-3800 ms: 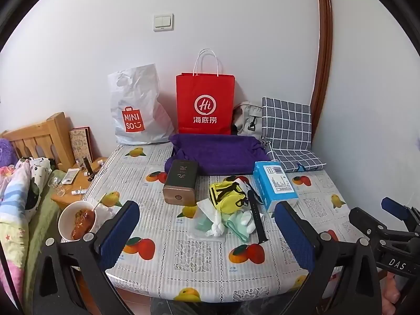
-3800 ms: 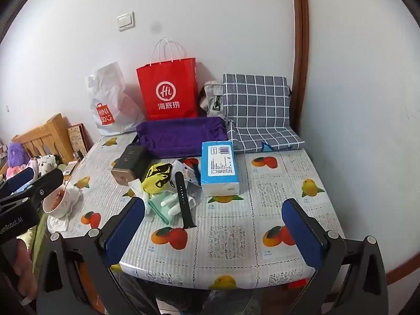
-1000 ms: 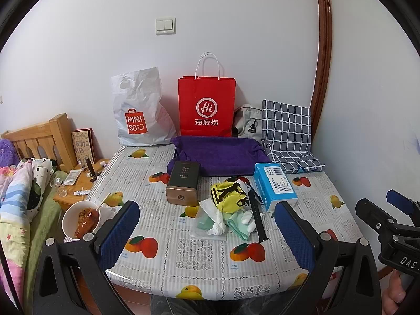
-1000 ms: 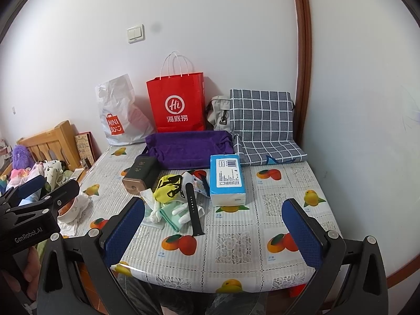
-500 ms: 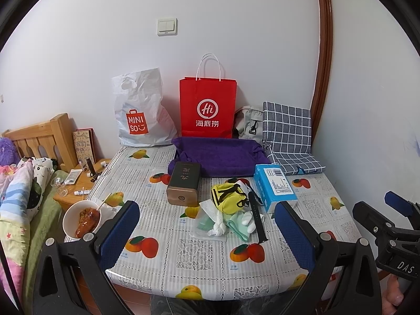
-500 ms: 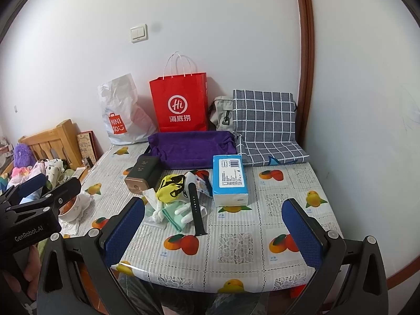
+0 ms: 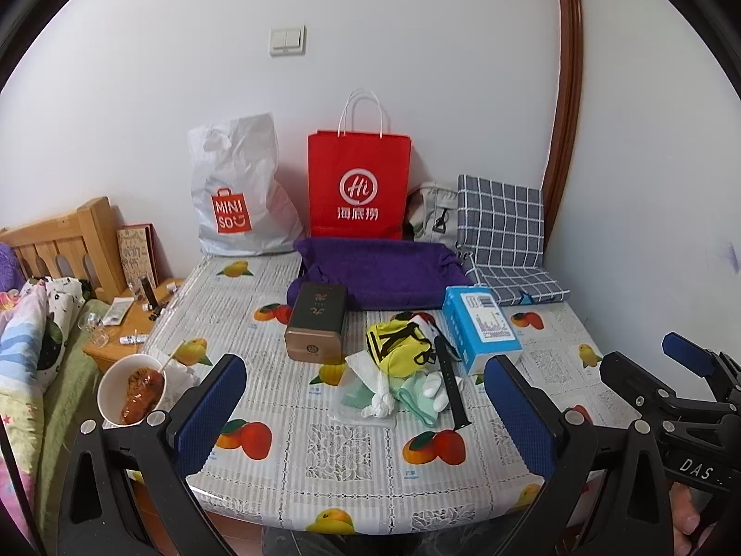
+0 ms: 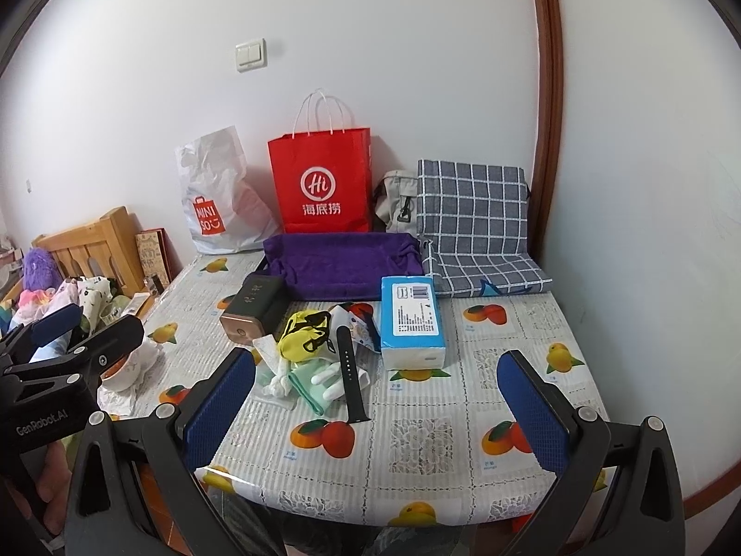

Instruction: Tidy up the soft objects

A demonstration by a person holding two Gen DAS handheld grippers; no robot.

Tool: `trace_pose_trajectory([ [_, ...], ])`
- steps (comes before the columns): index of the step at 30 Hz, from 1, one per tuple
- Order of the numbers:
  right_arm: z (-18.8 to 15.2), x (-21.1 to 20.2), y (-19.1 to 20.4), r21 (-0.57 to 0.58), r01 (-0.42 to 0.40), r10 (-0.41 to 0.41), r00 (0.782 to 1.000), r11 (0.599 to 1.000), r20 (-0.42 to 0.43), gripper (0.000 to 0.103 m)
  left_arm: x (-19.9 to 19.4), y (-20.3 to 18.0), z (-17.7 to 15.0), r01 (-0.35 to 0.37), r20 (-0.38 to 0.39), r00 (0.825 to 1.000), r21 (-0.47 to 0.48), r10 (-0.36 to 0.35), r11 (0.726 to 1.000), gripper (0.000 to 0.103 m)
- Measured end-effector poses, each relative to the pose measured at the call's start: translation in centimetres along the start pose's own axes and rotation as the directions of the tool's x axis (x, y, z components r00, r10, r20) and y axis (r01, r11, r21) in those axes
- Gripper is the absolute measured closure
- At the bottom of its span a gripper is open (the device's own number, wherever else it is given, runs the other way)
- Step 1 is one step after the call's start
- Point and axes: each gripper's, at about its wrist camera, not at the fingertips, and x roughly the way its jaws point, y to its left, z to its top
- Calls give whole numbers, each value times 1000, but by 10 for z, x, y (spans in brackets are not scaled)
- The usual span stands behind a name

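A pile of soft things lies mid-table: a yellow and black cloth (image 7: 398, 343) (image 8: 305, 336), white gloves and a green cloth (image 7: 412, 394) (image 8: 310, 382), with a black watch strap (image 7: 451, 384) (image 8: 349, 377) across them. A blue tissue pack (image 7: 479, 331) (image 8: 410, 319) lies to their right. A purple fabric tray (image 7: 379, 271) (image 8: 342, 262) sits behind. My left gripper (image 7: 366, 417) is open and empty, held above the table's front edge. My right gripper (image 8: 375, 412) is open and empty too, also short of the pile.
A dark box with a gold end (image 7: 317, 319) stands left of the pile. A red paper bag (image 7: 359, 185), a white Miniso bag (image 7: 236, 194), a grey pouch (image 7: 433, 217) and a checked cushion (image 7: 502, 236) line the wall. A bowl of food (image 7: 132, 389) sits at the table's left edge.
Both grippers have drifted slightly, so the table looks a little lower and farther in both views. Nothing on the table has moved.
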Motion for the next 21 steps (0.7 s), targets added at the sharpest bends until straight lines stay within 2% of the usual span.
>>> trace_pose_trajectory([
  [11, -14, 75, -8, 30, -32, 35, 995, 999, -92, 0, 77, 26, -18, -8, -141, 990, -57, 0, 998, 0],
  [15, -16, 101, -10, 38, -44, 49, 992, 998, -118, 0, 108, 33, -25, 7, -205, 978, -64, -20, 998, 6],
  [21, -17, 138, -11, 34, -38, 44, 983, 999, -177, 0, 141, 42, -30, -13, -237, 972, -56, -1, 998, 6],
])
